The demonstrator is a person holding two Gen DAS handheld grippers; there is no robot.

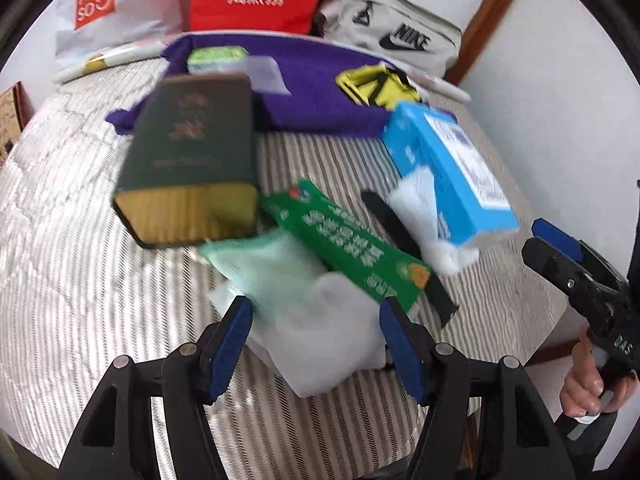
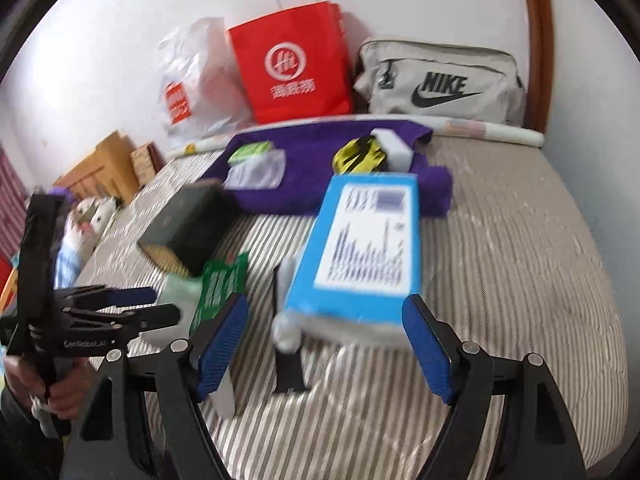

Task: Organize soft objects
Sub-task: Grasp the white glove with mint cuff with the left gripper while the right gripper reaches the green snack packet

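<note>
Left wrist view shows the left tool (image 1: 316,344) with its blue pads spread apart on either side of a pale green-and-white soft pack (image 1: 304,312) lying on the striped bed (image 1: 80,280), not yet pinched. That pack looks light and squashy, with a slick wrapper, so I judge a grip across its middle would hold better than one at a loose corner. Partly over it lies one green flat box (image 1: 344,240), stiff-looking card, and beside that one dark green tin (image 1: 192,160), rigid and probably the heaviest piece. Right wrist view has the right tool (image 2: 324,344) likewise open, pointed at one blue box (image 2: 360,244) with white fluffy wadding (image 2: 288,328) spilling from its near end; the wadding would compress to almost nothing and could tear away. Farther back, one purple towel (image 2: 320,160) carries a few small items, blurred. Three bags stand against the wall: white plastic bag (image 2: 192,80), red paper bag (image 2: 292,68), grey pouch (image 2: 440,80).
</note>
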